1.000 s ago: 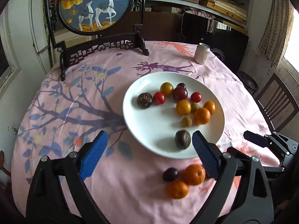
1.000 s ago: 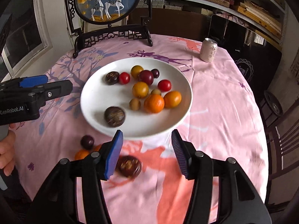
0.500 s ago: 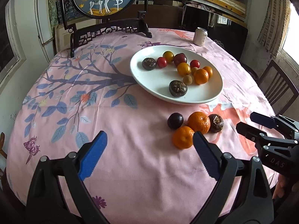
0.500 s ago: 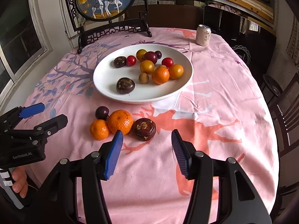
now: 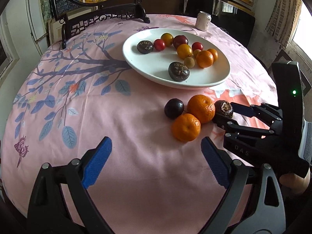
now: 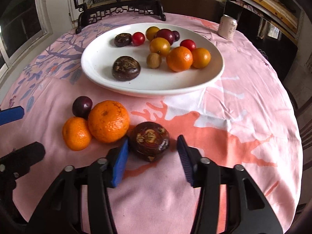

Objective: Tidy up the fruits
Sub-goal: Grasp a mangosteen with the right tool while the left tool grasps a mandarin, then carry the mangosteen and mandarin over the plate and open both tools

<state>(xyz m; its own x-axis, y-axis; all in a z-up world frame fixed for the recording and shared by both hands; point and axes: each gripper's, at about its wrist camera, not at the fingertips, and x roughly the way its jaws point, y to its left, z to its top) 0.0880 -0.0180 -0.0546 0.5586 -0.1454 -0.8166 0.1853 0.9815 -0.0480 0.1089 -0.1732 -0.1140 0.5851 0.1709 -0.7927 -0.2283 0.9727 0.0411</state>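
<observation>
Nearest the right wrist camera, the right gripper (image 6: 153,153) sits low over the pink tablecloth (image 6: 224,156) with its two blue pads spread about as wide as one fruit. A dark brown, flattened round fruit (image 6: 149,140) lies directly between those pads, with its flat top face up. The left pad looks to be touching or almost touching it; the right pad stands a small gap away, so nothing is gripped yet. The right hand is plainly the nearer one. The next move likely turns on closing squarely across the fruit's round sides. Just to its left, the large orange (image 6: 108,121) touches or nearly touches it, leaving the left pad little room. Beyond that lie a smaller orange (image 6: 76,133) and a dark plum (image 6: 82,106). The left gripper (image 5: 156,161) hovers wide open and empty, short of this cluster. Farther back, the white plate (image 6: 156,87) already holds about ten fruits.
</observation>
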